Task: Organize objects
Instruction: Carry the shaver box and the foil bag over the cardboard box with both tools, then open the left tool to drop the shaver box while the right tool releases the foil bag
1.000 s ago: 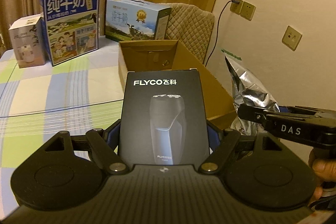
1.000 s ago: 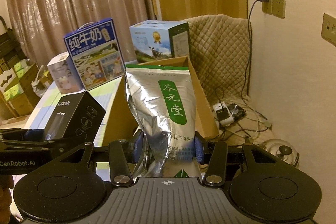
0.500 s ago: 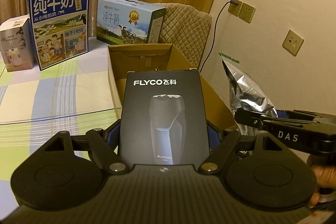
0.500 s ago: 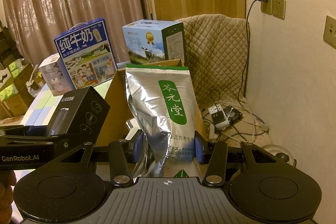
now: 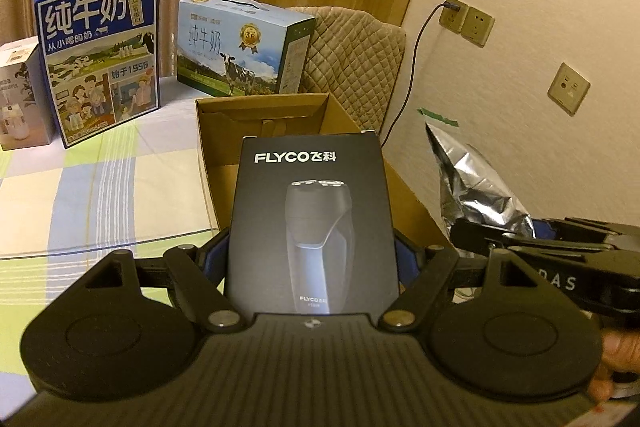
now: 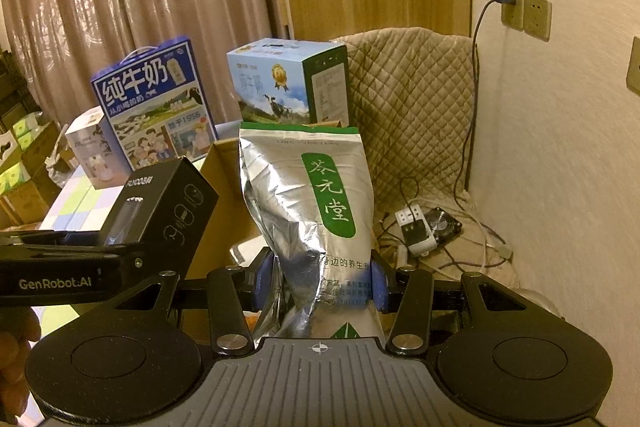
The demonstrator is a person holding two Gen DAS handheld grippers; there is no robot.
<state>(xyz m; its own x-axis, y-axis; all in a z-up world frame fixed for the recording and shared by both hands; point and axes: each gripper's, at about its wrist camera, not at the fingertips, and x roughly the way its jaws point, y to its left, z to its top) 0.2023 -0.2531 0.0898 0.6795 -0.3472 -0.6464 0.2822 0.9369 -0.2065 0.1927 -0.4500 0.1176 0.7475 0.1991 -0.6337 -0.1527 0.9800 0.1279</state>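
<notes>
From the left wrist, the left gripper [image 5: 312, 259] clamps the black shaver box [image 5: 312, 223] upright between its pads. Just beyond it gapes the open carton [image 5: 260, 115], wall to the right, checked cloth [image 5: 100, 179] spreading bare to the left.

From the right wrist, the right gripper [image 6: 318, 283] pinches the silver pouch [image 6: 308, 211] upright, with the carton [image 6: 224, 163] behind-left and the quilted chair [image 6: 416, 95] on the right.

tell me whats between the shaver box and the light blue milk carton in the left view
The open cardboard box lies between them in the left wrist view: the shaver box, held in the left claw, is in front of it, and the light blue milk carton stands behind.
</notes>
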